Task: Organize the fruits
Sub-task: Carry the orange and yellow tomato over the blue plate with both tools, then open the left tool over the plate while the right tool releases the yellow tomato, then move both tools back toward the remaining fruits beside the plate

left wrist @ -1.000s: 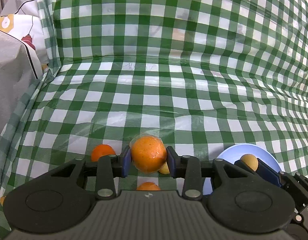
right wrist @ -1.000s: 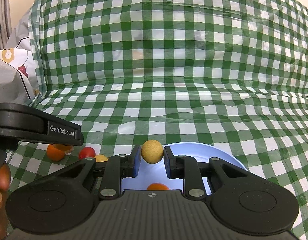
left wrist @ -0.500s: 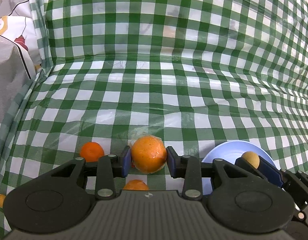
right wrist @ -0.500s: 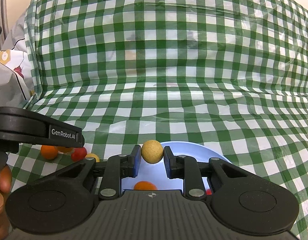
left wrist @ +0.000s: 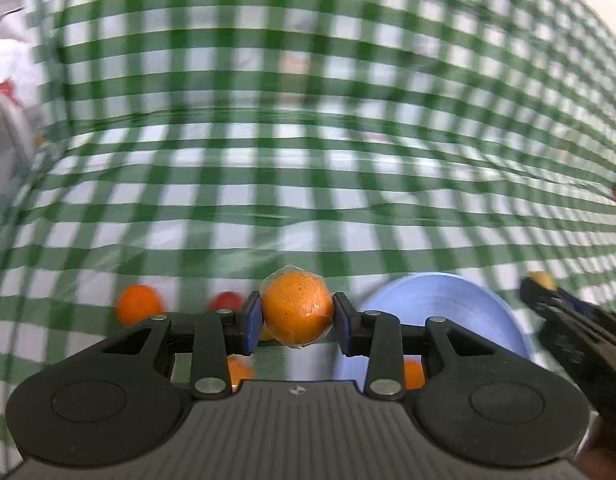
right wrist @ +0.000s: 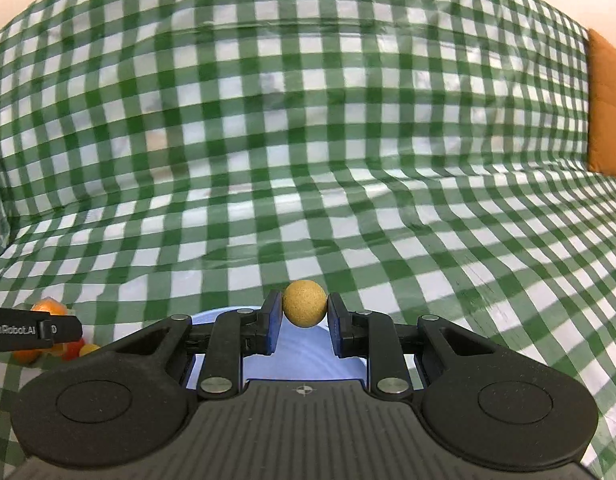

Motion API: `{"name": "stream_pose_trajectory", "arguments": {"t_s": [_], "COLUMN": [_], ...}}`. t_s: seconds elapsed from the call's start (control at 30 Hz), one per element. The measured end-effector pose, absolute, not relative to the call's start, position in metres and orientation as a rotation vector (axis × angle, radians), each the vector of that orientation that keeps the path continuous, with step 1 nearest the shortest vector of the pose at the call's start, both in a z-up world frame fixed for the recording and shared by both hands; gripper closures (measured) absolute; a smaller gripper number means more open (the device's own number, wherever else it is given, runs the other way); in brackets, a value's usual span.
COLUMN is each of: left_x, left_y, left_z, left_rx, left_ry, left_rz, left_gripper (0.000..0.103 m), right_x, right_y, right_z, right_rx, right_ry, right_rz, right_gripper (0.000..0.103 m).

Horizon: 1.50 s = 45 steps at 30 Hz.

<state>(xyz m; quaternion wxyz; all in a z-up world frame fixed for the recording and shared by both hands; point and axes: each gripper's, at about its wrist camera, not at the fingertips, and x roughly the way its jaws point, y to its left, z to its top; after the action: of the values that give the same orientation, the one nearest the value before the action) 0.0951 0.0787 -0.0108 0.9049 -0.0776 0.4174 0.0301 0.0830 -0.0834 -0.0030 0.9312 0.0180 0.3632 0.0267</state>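
My left gripper (left wrist: 296,322) is shut on a wrapped orange (left wrist: 296,309), held just above the cloth to the left of a blue plate (left wrist: 440,312). My right gripper (right wrist: 303,316) is shut on a small tan round fruit (right wrist: 304,303) over the far rim of the blue plate (right wrist: 308,356). In the left wrist view the right gripper (left wrist: 548,292) shows at the far right with its tan fruit (left wrist: 542,279). An orange fruit (left wrist: 412,374) lies on the plate behind my left fingers.
Loose fruits lie on the green checked cloth (left wrist: 308,208): an orange one (left wrist: 139,304), a red one (left wrist: 227,302) and another orange (left wrist: 239,372) under the left gripper. An orange cushion (right wrist: 606,108) stands at the right. A white bag (left wrist: 3,80) sits at the left.
Both views have swung right. The right gripper with the tan fruit has moved right, toward the plate's far edge. The left gripper keeps its orange and has turned a little toward the plate.
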Motion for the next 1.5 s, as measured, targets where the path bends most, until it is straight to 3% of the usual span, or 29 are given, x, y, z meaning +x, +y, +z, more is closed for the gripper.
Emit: {"name": "stream_pose_trajectory", "arguments": {"t_s": [0.43, 0.63, 0.87, 1.37, 1.5], "left_x": [0.072, 0.076, 0.082, 0.079, 0.080], "left_y": [0.005, 0.013, 0.016, 0.027, 0.031], "left_z": [-0.027, -0.033, -0.031, -0.028, -0.026], "left_rx": [0.020, 0.011, -0.006, -0.020, -0.032], "left_ry": [0.917, 0.926, 0.928, 0.919, 0.910], "left_rz": [-0.382, -0.382, -0.351, -0.313, -0.286], "left_gripper": [0.062, 0.058, 0.056, 0.057, 0.062], "right_x": [0.083, 0.084, 0.086, 0.087, 0.088], "right_y": [-0.089, -0.082, -0.084, -0.091, -0.091], "right_z": [-0.001, -0.003, -0.003, -0.001, -0.001], "right_rx": [0.066, 0.063, 0.062, 0.052, 0.055], "right_ry": [0.754, 0.765, 0.770, 0.753, 0.750], "right_rz": [0.029, 0.052, 0.066, 0.085, 0.092], "right_gripper": [0.078, 0.077, 0.066, 0.065, 0.065]}}
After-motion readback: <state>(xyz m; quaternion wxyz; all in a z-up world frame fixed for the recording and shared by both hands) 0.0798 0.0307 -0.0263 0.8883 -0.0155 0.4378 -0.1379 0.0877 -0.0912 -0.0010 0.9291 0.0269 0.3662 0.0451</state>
